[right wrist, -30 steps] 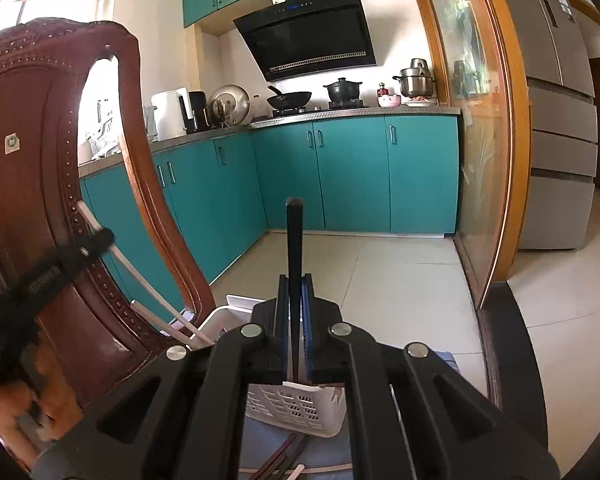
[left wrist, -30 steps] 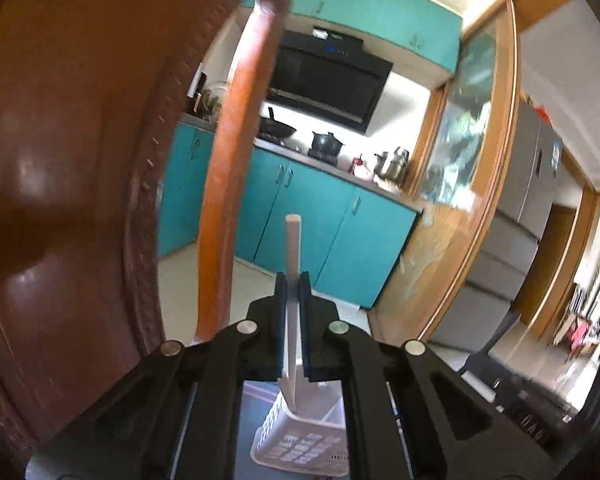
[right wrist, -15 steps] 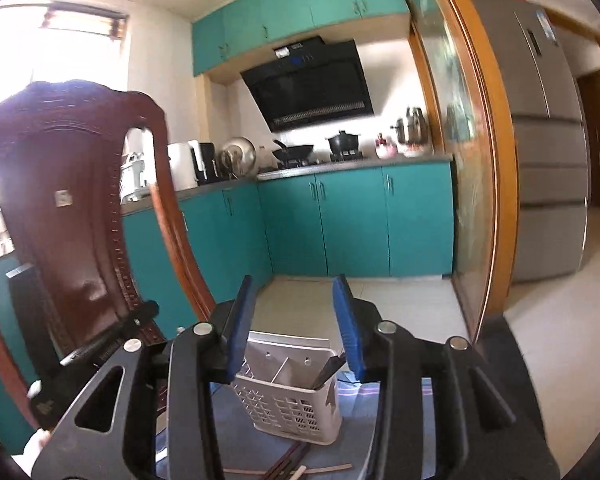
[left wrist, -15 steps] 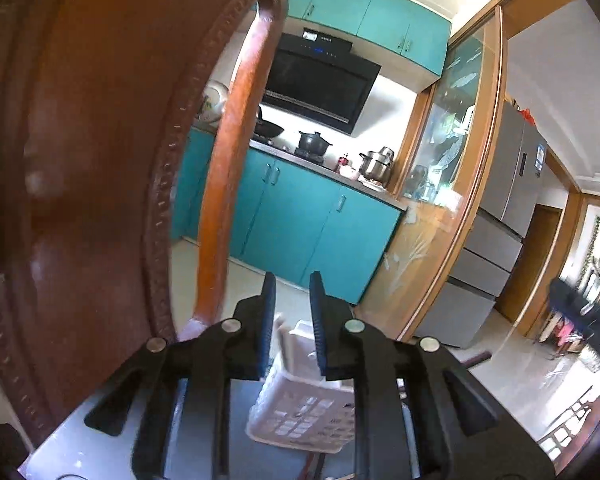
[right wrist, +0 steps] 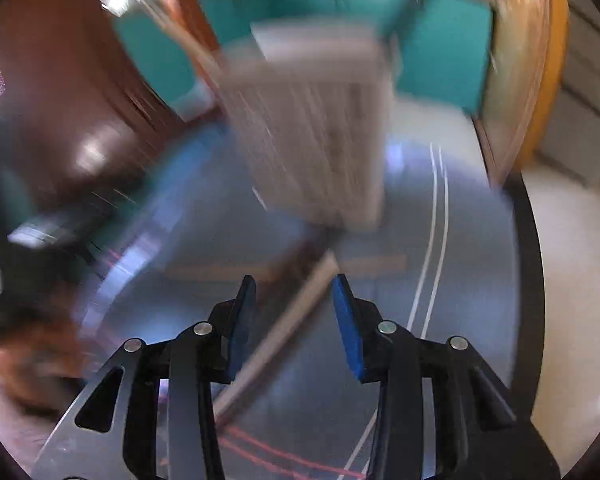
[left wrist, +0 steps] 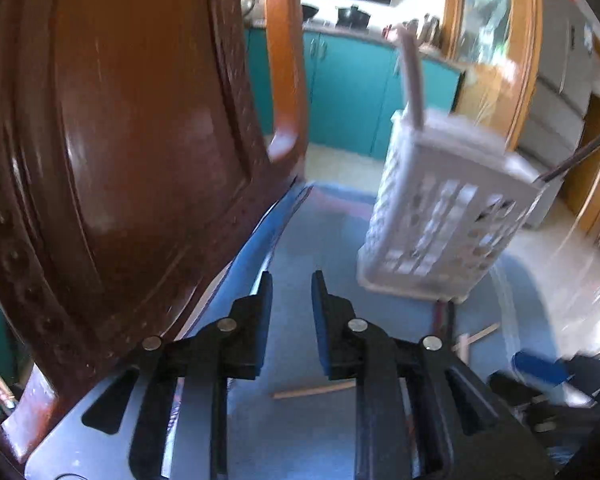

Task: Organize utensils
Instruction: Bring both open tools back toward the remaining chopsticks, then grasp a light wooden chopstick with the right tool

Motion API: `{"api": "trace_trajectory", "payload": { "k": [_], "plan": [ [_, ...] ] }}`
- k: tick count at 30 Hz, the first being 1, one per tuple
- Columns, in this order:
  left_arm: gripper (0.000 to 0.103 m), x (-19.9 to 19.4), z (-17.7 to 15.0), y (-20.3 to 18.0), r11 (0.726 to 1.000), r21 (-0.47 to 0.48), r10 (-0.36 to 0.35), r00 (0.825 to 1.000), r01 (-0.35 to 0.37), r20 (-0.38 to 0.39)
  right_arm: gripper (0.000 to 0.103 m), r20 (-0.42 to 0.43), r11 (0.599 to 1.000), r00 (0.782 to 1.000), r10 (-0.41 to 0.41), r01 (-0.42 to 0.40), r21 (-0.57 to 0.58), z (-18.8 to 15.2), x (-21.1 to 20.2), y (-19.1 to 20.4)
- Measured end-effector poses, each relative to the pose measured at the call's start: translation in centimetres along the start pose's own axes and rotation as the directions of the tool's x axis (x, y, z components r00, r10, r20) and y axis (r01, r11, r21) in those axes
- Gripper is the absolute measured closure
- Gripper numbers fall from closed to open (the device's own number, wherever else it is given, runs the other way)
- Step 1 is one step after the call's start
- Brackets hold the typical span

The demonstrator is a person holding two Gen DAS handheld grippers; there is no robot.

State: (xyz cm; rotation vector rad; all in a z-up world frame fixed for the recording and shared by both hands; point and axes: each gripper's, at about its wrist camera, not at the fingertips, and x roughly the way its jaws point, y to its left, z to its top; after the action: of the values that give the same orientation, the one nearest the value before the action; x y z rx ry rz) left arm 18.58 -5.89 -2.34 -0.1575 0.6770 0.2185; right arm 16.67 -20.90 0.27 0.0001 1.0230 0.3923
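A white perforated utensil basket (left wrist: 448,216) stands on the round glass table (left wrist: 300,420). A pale chopstick (left wrist: 412,80) and a dark one (left wrist: 576,156) stick up out of it. My left gripper (left wrist: 292,292) is open and empty, low over the table, left of the basket. A wooden chopstick (left wrist: 316,390) lies on the table just ahead of it. In the blurred right wrist view the basket (right wrist: 312,136) is ahead, and my right gripper (right wrist: 294,296) is open and empty over a pale chopstick (right wrist: 276,340) and dark chopsticks (right wrist: 300,256) on the table.
A dark wooden chair back (left wrist: 120,160) rises close on the left of the table, also in the right wrist view (right wrist: 60,100). The table's dark rim (right wrist: 528,280) curves on the right. Teal cabinets (left wrist: 348,88) stand beyond.
Both grippers let go of the chopsticks they held over the basket, opened, and dropped down toward the table. The right view is now motion-blurred.
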Motion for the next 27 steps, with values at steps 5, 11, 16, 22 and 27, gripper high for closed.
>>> {"api": "trace_trajectory", "payload": {
  "k": [5, 11, 16, 22, 27],
  "plan": [
    [0.08, 1.6, -0.5, 0.2, 1.0, -0.008, -0.011, 0.998, 0.01, -0.069, 0.058, -0.025, 0.999, 1.0, 0.001, 0.0, 0.039, -0.1, 2.3, 0.3],
    [0.077, 2.0, -1.0, -0.4, 1.0, 0.013, -0.011, 0.996, 0.012, -0.084, 0.078, -0.006, 0.999, 0.999, -0.032, 0.032, 0.003, -0.1, 2.6, 0.7],
    [0.077, 2.8, -1.0, -0.7, 1.0, 0.011, -0.008, 0.994, 0.009, -0.108, 0.086, 0.004, 0.999, 1.0, -0.002, 0.002, 0.032, -0.5, 1.8, -0.2],
    [0.075, 3.3, -1.5, -1.6, 0.999, 0.042, -0.015, 0.993, 0.02, -0.119, 0.095, 0.012, 0.998, 1.0, -0.024, 0.023, 0.058, -0.3, 1.1, -1.8],
    [0.075, 3.6, -1.7, -2.2, 0.998, 0.057, -0.031, 0.99, 0.039, -0.139, 0.097, 0.045, 0.995, 0.998, -0.032, 0.028, 0.095, -0.1, 0.2, -3.8]
  ]
}}
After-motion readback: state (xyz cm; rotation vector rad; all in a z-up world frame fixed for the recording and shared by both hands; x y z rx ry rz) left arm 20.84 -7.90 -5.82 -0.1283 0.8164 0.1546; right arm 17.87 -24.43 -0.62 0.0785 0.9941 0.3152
